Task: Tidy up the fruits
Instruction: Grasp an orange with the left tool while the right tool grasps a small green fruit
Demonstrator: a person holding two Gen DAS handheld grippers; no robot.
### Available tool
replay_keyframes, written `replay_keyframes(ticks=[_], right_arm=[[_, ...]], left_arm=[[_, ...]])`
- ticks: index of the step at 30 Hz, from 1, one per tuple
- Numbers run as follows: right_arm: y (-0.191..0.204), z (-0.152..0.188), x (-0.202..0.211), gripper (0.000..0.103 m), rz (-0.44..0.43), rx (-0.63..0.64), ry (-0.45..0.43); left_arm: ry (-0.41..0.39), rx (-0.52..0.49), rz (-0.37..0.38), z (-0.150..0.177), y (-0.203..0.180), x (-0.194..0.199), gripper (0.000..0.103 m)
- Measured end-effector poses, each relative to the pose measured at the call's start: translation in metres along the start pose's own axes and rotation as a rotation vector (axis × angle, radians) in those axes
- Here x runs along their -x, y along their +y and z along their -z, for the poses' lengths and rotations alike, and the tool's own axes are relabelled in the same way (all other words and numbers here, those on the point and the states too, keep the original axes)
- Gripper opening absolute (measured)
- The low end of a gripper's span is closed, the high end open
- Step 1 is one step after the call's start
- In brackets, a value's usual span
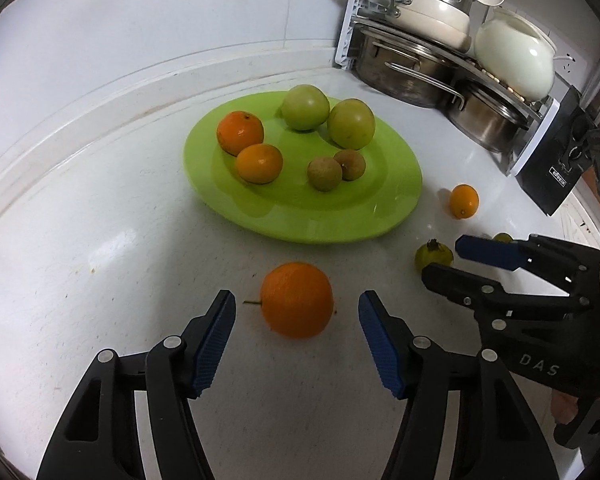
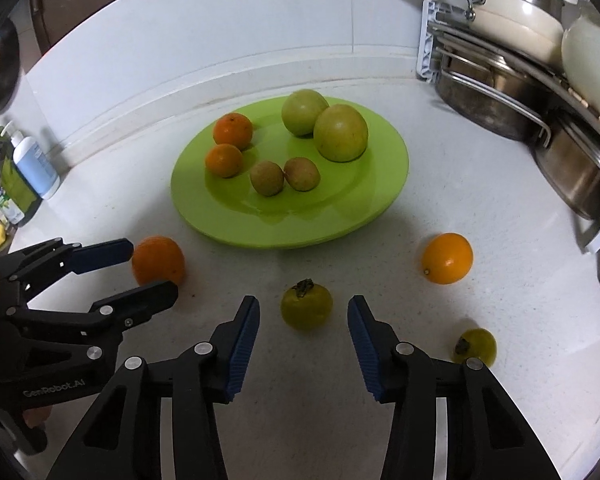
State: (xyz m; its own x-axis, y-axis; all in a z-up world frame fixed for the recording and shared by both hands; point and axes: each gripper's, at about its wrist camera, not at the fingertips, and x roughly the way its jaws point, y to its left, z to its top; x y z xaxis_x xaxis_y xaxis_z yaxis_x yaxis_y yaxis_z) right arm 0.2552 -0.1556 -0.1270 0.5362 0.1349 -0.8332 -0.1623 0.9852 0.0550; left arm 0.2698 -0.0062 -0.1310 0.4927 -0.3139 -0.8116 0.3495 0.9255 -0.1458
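Between the wide-open fingers of the left gripper (image 1: 297, 336) sits an orange (image 1: 297, 300) on the counter (image 1: 100, 264), right in front, not touched yet. It is round, so no side is longer. The plate (image 1: 404, 184) with six fruits lies straight ahead, past the orange.

The right gripper (image 2: 303, 344) is open too and holds nothing. A green fruit (image 2: 306, 306) with a dark stem sits just ahead of its fingertips, lined up with the gap. It looks like each hand has its own fruit: the left is nearer the orange, the right is nearer the green one.

Two more fruits wait on the right side: a small orange (image 2: 447, 258) and a little green fruit (image 2: 476, 346), both closer to the right gripper.
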Motion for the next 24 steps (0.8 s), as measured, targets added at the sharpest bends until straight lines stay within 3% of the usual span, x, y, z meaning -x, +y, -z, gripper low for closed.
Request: replay_keyframes(ticks=[9,12,24], right_arm=[[-0.005,0.001,-0.012,0.035,-0.011,0.0,0.024],[-0.004,0.002,-0.014,0.03,-0.014,0.008,0.026],[-0.004,0.002,-0.006,0.03,-0.026,0.017,0.008]], left_arm=[[0.017,-0.007,-0.036,-0.004,-0.001,-0.011,0.045],[0.012,-0.012,-0.041,-0.004,0.0,-0.011,0.045],[-0.013,-0.017,-0.053,-0.001,-0.003,0.002,0.043]])
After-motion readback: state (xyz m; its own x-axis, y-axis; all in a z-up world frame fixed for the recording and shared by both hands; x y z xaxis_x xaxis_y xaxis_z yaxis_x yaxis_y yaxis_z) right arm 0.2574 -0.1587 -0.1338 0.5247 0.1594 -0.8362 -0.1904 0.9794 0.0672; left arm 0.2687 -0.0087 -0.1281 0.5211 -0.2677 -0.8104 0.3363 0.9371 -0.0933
